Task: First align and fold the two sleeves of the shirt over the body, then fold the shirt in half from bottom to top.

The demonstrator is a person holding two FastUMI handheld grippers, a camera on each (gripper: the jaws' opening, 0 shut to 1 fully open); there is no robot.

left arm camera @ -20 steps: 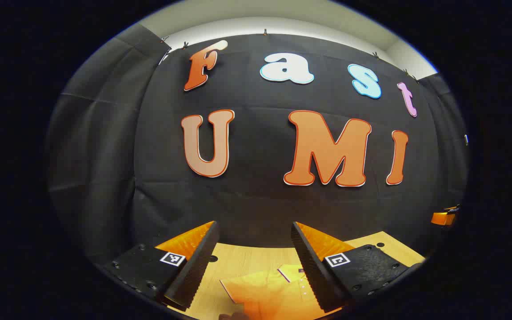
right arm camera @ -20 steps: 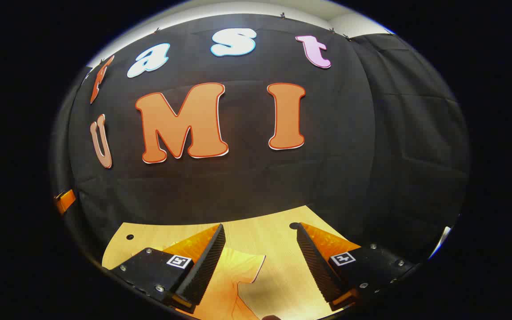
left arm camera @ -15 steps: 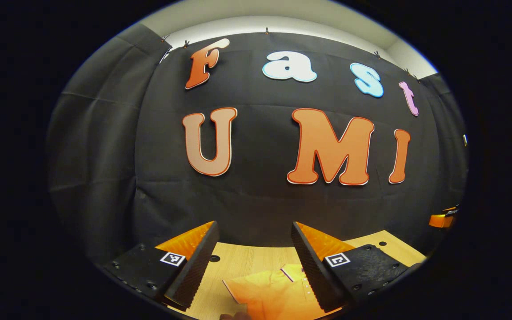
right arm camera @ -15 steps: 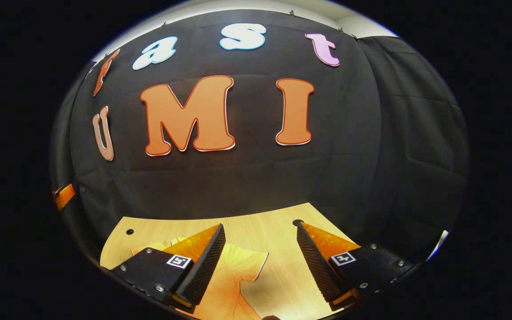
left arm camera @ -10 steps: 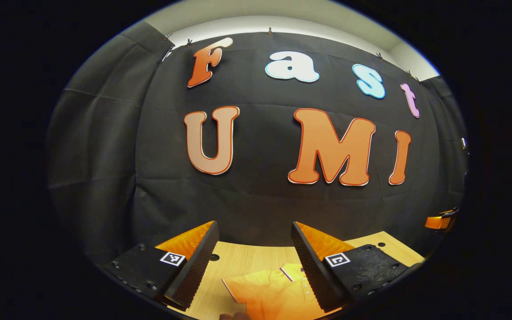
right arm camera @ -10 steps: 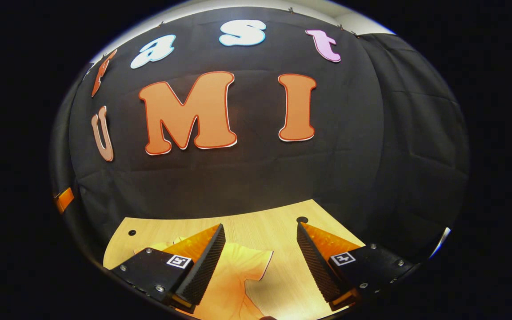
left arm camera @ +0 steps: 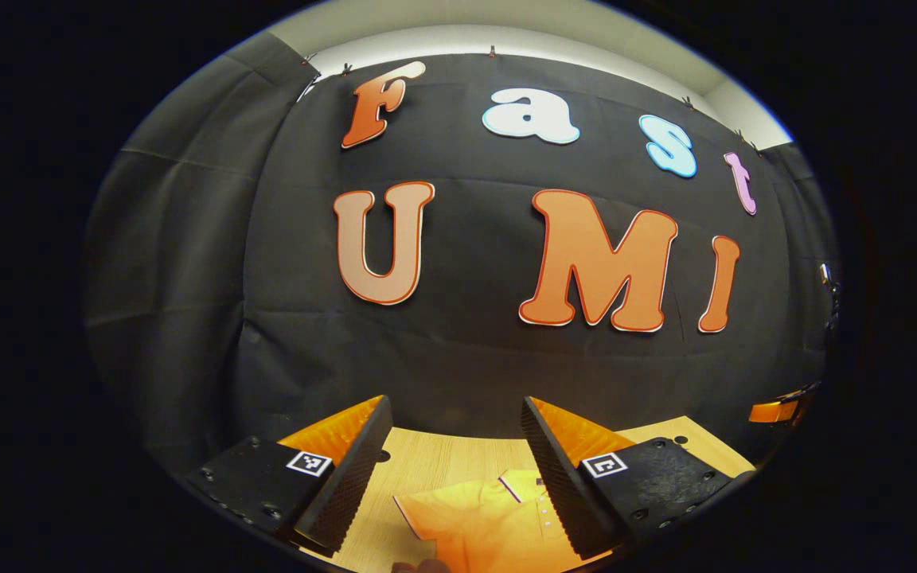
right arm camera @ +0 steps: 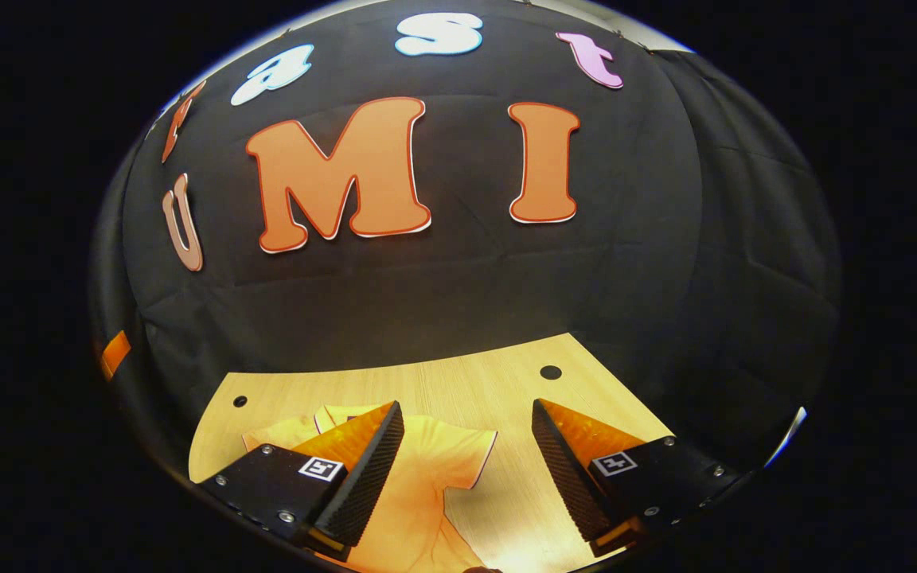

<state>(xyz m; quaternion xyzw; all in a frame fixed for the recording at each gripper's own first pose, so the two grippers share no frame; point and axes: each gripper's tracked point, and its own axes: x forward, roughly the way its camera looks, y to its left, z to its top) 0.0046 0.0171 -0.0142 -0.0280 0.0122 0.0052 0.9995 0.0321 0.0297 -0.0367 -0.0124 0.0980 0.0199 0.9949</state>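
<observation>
An orange short-sleeved shirt (left arm camera: pixel 482 525) with a collar and a button placket lies flat on the wooden table (left arm camera: pixel 427 461). In the left gripper view my left gripper (left arm camera: pixel 454 422) hangs open above the shirt's left sleeve and collar. The same shirt (right arm camera: pixel 419 485) appears in the right gripper view, its right sleeve (right arm camera: pixel 466 454) spread out on the table (right arm camera: pixel 458 382). My right gripper (right arm camera: pixel 466 426) is open above that sleeve, holding nothing. A small part of the other gripper (left arm camera: pixel 773 411) shows at the far right edge of the left gripper view.
The black cloth wall stands close behind the table's far edge. Small dark holes (right arm camera: pixel 551 372) dot the tabletop near its back corners. Bare wood lies to the right of the shirt in the right gripper view.
The right gripper has tilted downward, so more of the table and shirt shows. The left gripper has shifted only slightly. Both stay open.
</observation>
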